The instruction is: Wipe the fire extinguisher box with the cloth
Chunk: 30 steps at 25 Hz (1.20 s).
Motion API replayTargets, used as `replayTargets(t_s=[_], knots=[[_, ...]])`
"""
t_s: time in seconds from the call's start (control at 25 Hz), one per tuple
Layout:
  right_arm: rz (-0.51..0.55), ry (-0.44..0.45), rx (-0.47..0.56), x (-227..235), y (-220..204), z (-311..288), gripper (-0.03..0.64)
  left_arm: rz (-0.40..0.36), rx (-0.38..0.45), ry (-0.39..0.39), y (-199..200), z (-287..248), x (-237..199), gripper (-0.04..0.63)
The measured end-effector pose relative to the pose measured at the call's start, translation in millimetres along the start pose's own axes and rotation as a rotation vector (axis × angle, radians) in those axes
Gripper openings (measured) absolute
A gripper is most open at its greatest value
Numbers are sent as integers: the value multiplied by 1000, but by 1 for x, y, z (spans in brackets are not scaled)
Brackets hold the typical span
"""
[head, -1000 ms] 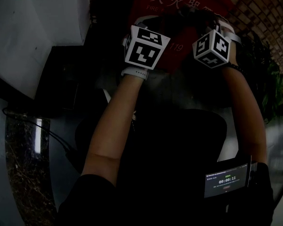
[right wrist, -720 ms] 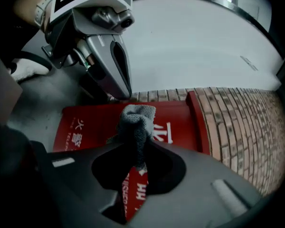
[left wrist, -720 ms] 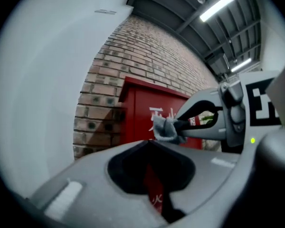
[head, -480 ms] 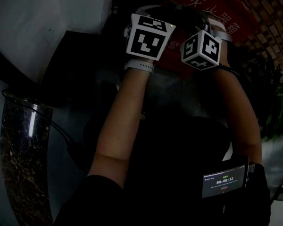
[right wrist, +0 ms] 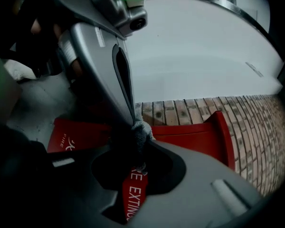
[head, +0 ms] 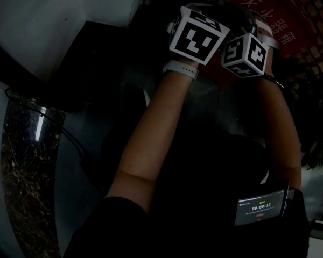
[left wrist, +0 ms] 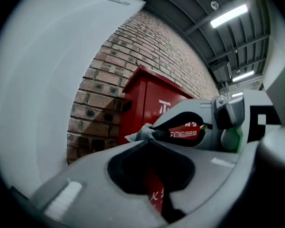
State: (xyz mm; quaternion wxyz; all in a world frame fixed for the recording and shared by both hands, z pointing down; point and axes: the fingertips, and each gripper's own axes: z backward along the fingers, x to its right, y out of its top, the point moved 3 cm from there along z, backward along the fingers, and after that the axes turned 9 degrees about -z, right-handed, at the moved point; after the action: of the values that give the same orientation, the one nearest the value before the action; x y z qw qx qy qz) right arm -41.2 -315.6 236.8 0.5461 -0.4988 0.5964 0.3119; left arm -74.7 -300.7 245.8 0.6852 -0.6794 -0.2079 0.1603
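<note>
Presently noted: left hand-held gripper [left wrist: 146, 140] and right hand-held gripper [right wrist: 141, 145] raised side by side, jaws of each closed tight on small grey cloth [right wrist: 141, 129]. Cloth bunched at meeting jaw tips, in front of red fire extinguisher box [left wrist: 137, 96] against brick wall [left wrist: 97, 87].

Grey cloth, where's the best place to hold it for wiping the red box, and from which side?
Pinch the small grey cloth by a bunched edge, as the left gripper and the right gripper do: each is shut on a tuft at its jaw tips. It looks limp, so come end-on, leaving the tuft proud towards the red fire extinguisher box.
</note>
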Motion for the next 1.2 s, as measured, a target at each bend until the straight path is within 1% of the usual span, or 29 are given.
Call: replayTargets(t_s=[0.08,0.28,0.36,0.52,0.76,0.88,1.0,1.2], knots=[[0,-4,-7,1,-7,2,48,14,10,-26,0,-6,7,3],[-3,4,-30,-1,-32,11,48,-16,-2,-58,-1,-18,31,3],[-8,-5,-45,0,-45,15,48,-38,1,-61,1,-23,44,3],[-25,-23,-74,5,-69,24,48,-115,-1,-75,3,-34,67,3],[-63,-32,-110,9,-110,38,48,-141,-6,-129,1,-46,97,3],[-74,-40,-134,11,-129,45,48,-156,8,-154,6,-47,109,3],[-102,-51,-165,13,-155,55,48,-164,26,-192,13,-51,129,3],[-131,-57,-220,16,-198,66,48,-156,58,-297,22,-57,176,3]])
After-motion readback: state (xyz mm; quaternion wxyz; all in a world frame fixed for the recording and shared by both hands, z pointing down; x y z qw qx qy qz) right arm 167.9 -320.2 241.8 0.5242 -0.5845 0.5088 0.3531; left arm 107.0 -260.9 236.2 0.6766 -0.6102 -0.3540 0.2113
